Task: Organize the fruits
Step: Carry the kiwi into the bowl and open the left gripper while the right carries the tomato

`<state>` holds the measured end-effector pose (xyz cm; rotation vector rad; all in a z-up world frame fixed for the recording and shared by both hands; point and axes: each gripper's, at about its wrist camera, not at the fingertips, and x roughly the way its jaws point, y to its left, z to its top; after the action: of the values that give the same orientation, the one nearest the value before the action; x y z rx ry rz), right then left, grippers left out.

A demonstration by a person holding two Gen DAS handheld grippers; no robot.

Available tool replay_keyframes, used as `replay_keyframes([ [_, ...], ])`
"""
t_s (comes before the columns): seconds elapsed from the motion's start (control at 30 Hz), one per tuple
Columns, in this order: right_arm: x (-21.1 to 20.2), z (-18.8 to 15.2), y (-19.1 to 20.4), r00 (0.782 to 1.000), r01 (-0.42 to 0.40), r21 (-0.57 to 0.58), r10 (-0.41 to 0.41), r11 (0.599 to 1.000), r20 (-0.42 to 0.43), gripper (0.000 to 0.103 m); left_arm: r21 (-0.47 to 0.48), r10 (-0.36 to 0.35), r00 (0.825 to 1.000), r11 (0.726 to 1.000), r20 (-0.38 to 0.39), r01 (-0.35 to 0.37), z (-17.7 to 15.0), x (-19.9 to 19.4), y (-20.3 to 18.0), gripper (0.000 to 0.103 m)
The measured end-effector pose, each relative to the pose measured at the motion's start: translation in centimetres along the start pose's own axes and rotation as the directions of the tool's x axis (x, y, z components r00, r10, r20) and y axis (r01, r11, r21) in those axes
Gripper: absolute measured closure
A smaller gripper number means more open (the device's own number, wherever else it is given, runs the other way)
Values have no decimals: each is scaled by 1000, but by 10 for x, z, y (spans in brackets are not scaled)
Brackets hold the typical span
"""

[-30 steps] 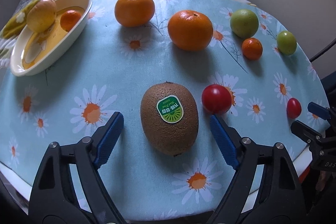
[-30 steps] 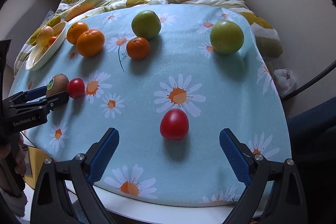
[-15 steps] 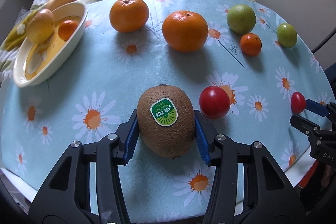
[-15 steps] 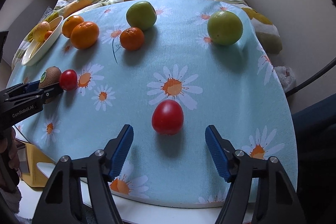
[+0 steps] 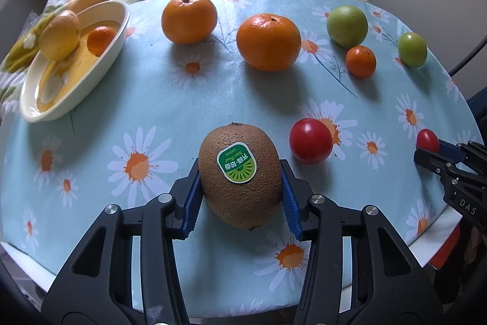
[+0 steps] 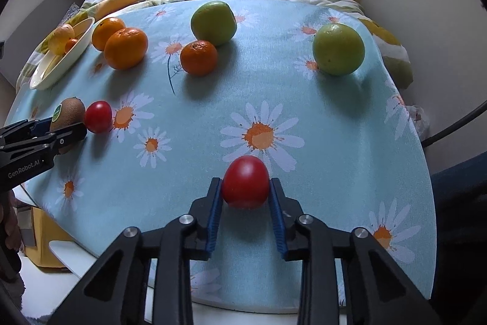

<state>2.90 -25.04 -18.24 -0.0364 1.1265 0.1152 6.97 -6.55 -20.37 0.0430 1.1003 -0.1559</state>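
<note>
Pale blue table [image 5: 170, 99] cloth patterned with white, orange-centred daisies, brown kiwi [image 5: 239, 175] with green-and-white sticker, red tomato [image 6: 245, 182], bright orange mandarin [image 5: 268, 42], green fruit [image 6: 338, 48], cream dish [image 5: 100, 63] with yellow inside, black tools with blue pads [image 6: 213, 212]

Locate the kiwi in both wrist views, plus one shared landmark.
Left wrist: kiwi at lower centre, clamped between the left gripper pads, sticker facing the camera.
Right wrist: kiwi at the far left edge, partly hidden behind the left gripper's fingers.
Shared landmark: the red tomato just right of the kiwi in both views; not the one in the right gripper.
</note>
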Motion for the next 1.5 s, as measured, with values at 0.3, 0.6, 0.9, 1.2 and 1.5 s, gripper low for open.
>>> replay_keyframes([
  [0.3, -10, 7, 7, 1000, -7, -15, 8, 1000, 20, 76, -15, -15, 1000, 1000, 18, 15, -3, -14, 0, 52],
  [0.6, -34, 24, 23, 997, -34, -63, 38, 997, 63, 76, -51, -11, 998, 999, 68, 14, 6, -52, 15, 52],
  [0.9, -61, 54, 53, 992, -41, -129, 56, 991, 113, 76, -92, -5, 993, 996, 119, 16, 20, -85, 49, 52],
  [1.2, -64, 96, 112, 984, -78, -184, 106, 980, 144, 76, -132, 16, 989, 991, 149, 4, 38, -102, 106, 52],
  [1.5, -54, 130, 175, 978, -114, -209, 147, 971, 148, 76, -146, 32, 988, 989, 149, -10, 57, -100, 169, 52],
])
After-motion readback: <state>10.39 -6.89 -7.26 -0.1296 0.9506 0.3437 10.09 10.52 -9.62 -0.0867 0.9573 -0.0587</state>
